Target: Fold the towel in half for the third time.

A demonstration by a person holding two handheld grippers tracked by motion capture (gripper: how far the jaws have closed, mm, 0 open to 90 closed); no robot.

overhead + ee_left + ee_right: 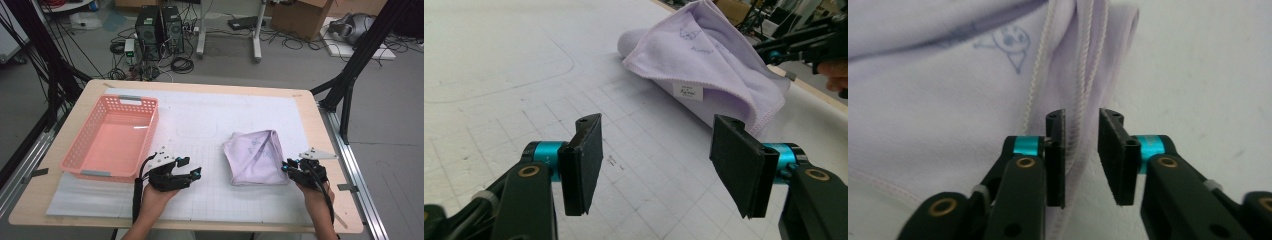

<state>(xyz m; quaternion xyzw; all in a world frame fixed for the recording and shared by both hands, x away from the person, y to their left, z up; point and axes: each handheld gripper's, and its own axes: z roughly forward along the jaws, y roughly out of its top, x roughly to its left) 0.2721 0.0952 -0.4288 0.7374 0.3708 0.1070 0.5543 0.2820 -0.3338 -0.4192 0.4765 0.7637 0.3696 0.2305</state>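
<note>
left gripper (pixel 192 169): sitting low over the white grid mat (pixel 210 195), jaws spread wide with nothing but bare mat between them. you can see the big gap in the left gripper view (pixel 656 165).

right gripper (pixel 289 165): parked right at the near right corner of the towel. in its own view (pixel 1082 152) the jaws are only a narrow gap apart, and the stitched hem of the towel runs up into that gap. the left pad looks like it's touching the hem, the right pad is just off it, so not actually pinched shut on it as far as i can tell.

towel (pixel 256 156): pale lilac, folded over on itself, lying flat on the mat. it's ahead of and to the right of the left fingers, well apart from them, and right at the right fingers' tips. little cartoon print on it (pixel 1010 42) and a small white label on the folded edge (pixel 687 92).

basket (pixel 85 150): pink plastic with perforated walls, just beyond and to the left of the left fingers, close to them. nothing in it that i can see, just the pink floor.

table (pixel 65 125): light wood, carries the mat, basket and towel.
</note>
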